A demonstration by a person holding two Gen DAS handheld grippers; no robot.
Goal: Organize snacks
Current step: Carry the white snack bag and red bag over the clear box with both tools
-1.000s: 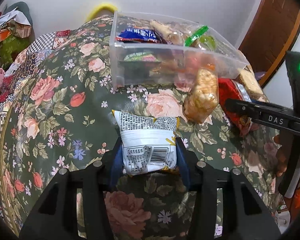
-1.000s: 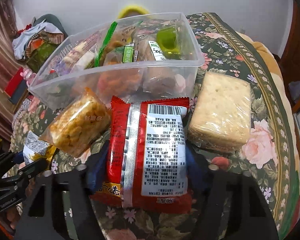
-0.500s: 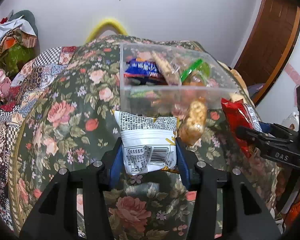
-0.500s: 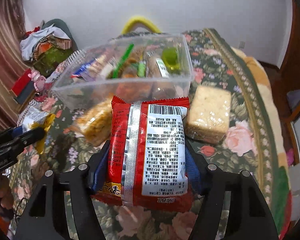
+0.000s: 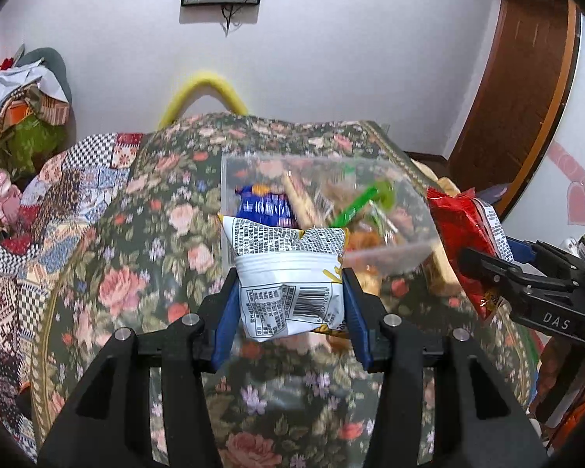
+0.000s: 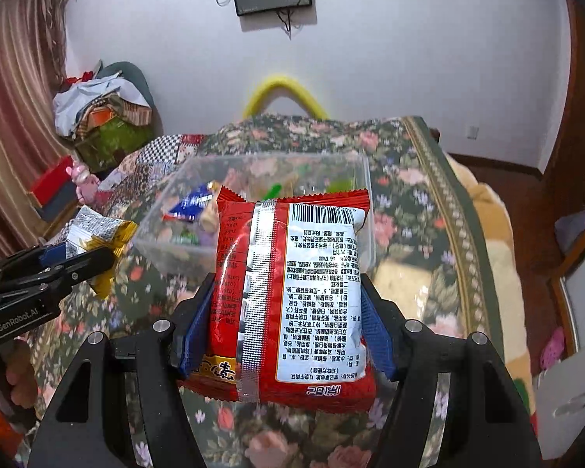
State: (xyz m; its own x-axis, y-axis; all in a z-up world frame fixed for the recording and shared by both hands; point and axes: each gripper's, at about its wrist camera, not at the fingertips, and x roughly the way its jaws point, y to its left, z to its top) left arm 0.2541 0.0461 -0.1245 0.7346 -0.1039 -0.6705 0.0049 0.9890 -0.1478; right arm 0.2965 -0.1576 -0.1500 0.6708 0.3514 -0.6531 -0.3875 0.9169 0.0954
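My left gripper (image 5: pixel 290 300) is shut on a white snack packet (image 5: pixel 288 273) with a barcode, held above the flowered tablecloth in front of the clear plastic bin (image 5: pixel 390 249). My right gripper (image 6: pixel 286 312) is shut on a red snack packet (image 6: pixel 288 296) with a white label, also lifted before the bin (image 6: pixel 167 230). The bin holds several snacks, among them a blue packet (image 5: pixel 265 206) and a green one (image 5: pixel 358 202). The right gripper with its red packet (image 5: pixel 468 230) shows at the right of the left wrist view; the left gripper with its white packet (image 6: pixel 93 230) shows at the left of the right wrist view.
A pale cracker pack (image 6: pixel 405 284) lies on the cloth right of the bin. A golden snack pack (image 5: pixel 440 273) lies beside the bin. A patchwork cloth (image 5: pixel 58 202) covers the table's left. Clutter (image 6: pixel 101 117) is piled at back left; a wooden door (image 5: pixel 518 78) stands right.
Both grippers have risen and drawn back with their packets still held. The bin and table now sit lower and farther off, and more wall shows.
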